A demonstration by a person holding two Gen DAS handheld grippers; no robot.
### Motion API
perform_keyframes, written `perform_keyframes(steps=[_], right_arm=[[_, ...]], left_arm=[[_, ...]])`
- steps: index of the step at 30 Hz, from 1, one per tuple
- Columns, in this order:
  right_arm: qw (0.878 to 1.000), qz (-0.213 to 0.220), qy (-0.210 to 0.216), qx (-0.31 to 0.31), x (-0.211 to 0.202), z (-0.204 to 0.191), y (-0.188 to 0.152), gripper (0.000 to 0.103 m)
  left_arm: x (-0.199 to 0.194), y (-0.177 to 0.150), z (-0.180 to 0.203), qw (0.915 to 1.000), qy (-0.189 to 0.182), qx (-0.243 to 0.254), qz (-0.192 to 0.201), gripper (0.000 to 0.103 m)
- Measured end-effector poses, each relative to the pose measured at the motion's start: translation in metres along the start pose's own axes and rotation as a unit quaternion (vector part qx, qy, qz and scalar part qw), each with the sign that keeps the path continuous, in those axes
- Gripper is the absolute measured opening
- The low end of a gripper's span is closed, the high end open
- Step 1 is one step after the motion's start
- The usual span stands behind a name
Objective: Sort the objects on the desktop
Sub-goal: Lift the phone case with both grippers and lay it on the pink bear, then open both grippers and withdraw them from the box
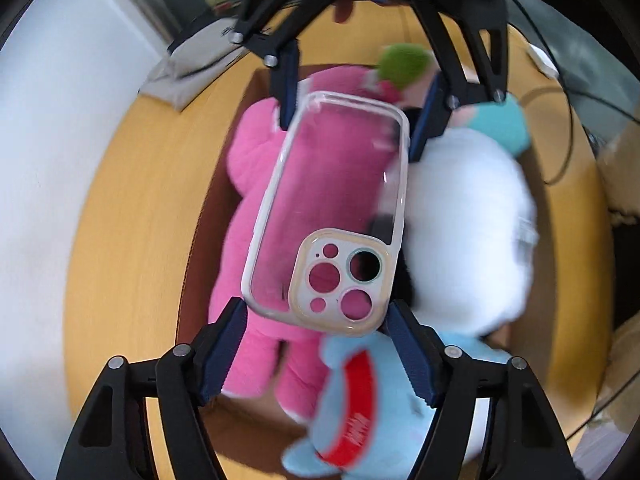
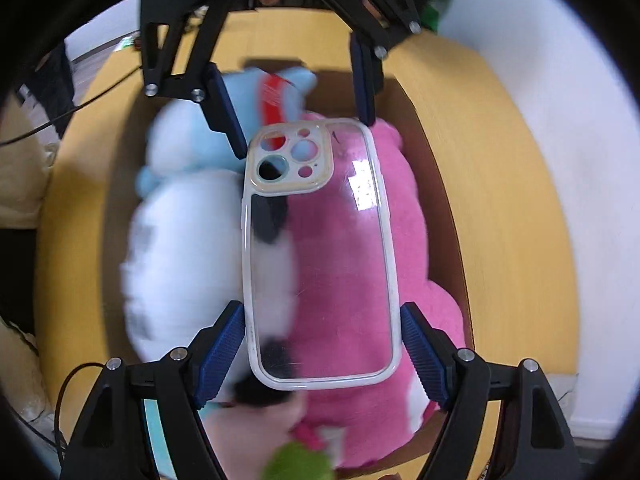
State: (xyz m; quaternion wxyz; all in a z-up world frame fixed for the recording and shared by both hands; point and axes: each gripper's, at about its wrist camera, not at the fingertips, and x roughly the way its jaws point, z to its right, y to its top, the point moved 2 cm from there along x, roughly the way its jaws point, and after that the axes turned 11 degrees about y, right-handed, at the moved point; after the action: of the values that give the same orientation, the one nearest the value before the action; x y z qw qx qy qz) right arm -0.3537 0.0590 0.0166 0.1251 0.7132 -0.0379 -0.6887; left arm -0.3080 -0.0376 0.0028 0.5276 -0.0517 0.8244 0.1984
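Note:
A clear phone case (image 1: 332, 200) with a cream camera frame hangs in the air, held at both ends. My left gripper (image 1: 316, 312) is shut on its camera end, with a blue pad against each long edge. At the top of the left wrist view my right gripper (image 1: 352, 136) is shut on the other end. In the right wrist view the phone case (image 2: 320, 248) runs from my right gripper (image 2: 322, 312) up to the left gripper (image 2: 304, 134). The background is blurred.
Below the case stands an open cardboard box (image 1: 200, 264) on a yellow wooden table (image 1: 128, 200). It holds a pink plush (image 1: 256, 160), a white plush (image 1: 468, 220), a light blue plush with a red band (image 1: 352, 408) and something green (image 1: 404, 64). A grey pouch (image 1: 188, 68) and cables (image 1: 568, 148) lie on the table.

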Motion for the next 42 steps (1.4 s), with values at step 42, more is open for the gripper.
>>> perform_keyframes(steps=[42], right_arm=[[0.817,0.212,-0.224,0.488,0.034,-0.291,-0.038,0.102]], left_arm=[[-0.091,-0.081,0.245,0.7938,0.131,-0.593,-0.028,0.098]])
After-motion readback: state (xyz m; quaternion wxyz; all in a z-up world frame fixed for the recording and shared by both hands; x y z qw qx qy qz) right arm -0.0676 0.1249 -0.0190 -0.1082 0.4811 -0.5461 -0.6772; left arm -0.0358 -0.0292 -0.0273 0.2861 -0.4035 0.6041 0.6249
